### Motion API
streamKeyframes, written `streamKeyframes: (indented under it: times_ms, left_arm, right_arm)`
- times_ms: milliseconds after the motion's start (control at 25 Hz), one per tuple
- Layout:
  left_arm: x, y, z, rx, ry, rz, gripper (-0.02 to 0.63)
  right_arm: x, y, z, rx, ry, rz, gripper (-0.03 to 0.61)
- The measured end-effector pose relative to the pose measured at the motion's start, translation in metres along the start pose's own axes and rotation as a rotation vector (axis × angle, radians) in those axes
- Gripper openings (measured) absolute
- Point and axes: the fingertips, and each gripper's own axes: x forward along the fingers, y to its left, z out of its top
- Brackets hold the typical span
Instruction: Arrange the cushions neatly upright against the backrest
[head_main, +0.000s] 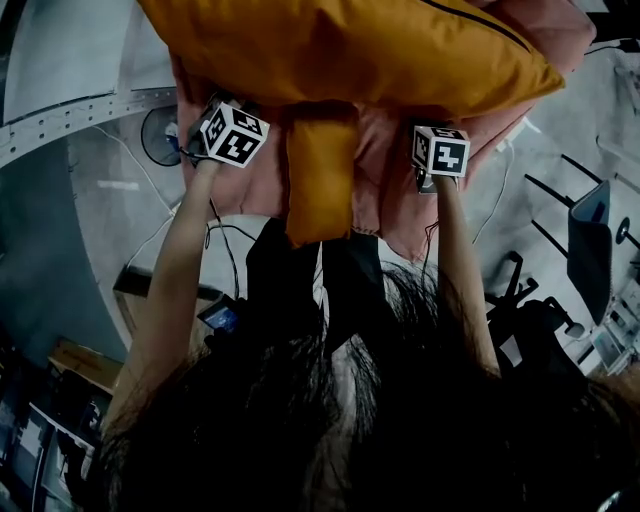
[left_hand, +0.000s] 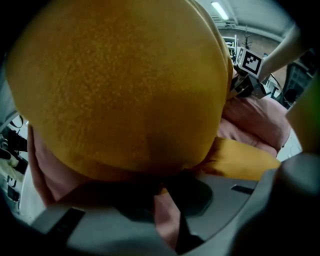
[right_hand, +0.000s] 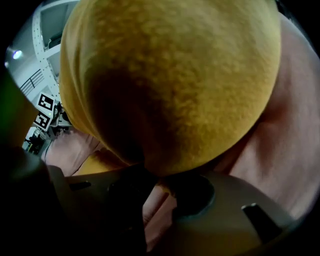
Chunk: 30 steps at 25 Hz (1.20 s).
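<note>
A big orange cushion (head_main: 340, 50) fills the top of the head view and bulges right over both jaw pairs (left_hand: 115, 85) (right_hand: 175, 80). Behind and below it lies a pink cushion (head_main: 400, 190) (left_hand: 255, 120) (right_hand: 295, 140). A second orange piece (head_main: 320, 180) hangs down the middle between the arms. My left gripper (head_main: 228, 128) is at the cushions' left lower edge, my right gripper (head_main: 438, 150) at the right lower edge. Each (left_hand: 165, 210) (right_hand: 157, 205) is shut on a fold of pink fabric, with the orange cushion's edge touching just above the pinch. The fingertips are hidden in the head view.
The person's dark hair and both bare forearms fill the lower head view. A perforated metal rail (head_main: 70, 115) and a round fan-like object (head_main: 160, 135) lie at the left on the grey floor. A dark screen (head_main: 590, 240) and cables lie at the right.
</note>
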Motion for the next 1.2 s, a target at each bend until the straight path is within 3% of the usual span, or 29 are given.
streamKeyframes:
  times_ms: [200, 320, 360, 520, 680, 960, 1200]
  left_arm:
    - [-0.015, -0.004, -0.002, -0.028, -0.001, 0.02, 0.084]
    - [-0.028, -0.013, -0.009, -0.125, 0.013, -0.013, 0.2]
    - [-0.033, -0.015, -0.012, -0.167, 0.011, -0.016, 0.212]
    - [-0.061, -0.024, -0.023, -0.316, -0.049, -0.002, 0.212]
    - [-0.085, -0.055, -0.031, -0.384, -0.078, -0.008, 0.21]
    - [-0.105, -0.144, -0.075, -0.529, -0.028, -0.075, 0.21]
    - [-0.128, -0.192, -0.108, -0.648, -0.004, -0.015, 0.21]
  right_arm:
    - [-0.014, -0.002, -0.005, -0.045, -0.022, -0.024, 0.107]
    - [-0.024, 0.006, -0.01, -0.052, -0.013, 0.008, 0.192]
    - [-0.027, 0.01, -0.012, -0.041, -0.01, 0.022, 0.218]
    - [-0.044, 0.017, -0.017, 0.045, -0.041, 0.058, 0.233]
    - [-0.07, 0.024, -0.019, 0.082, -0.11, 0.101, 0.233]
    - [-0.112, 0.079, -0.055, 0.002, -0.139, 0.256, 0.232]
    - [-0.127, 0.143, -0.113, -0.089, -0.061, 0.42, 0.232]
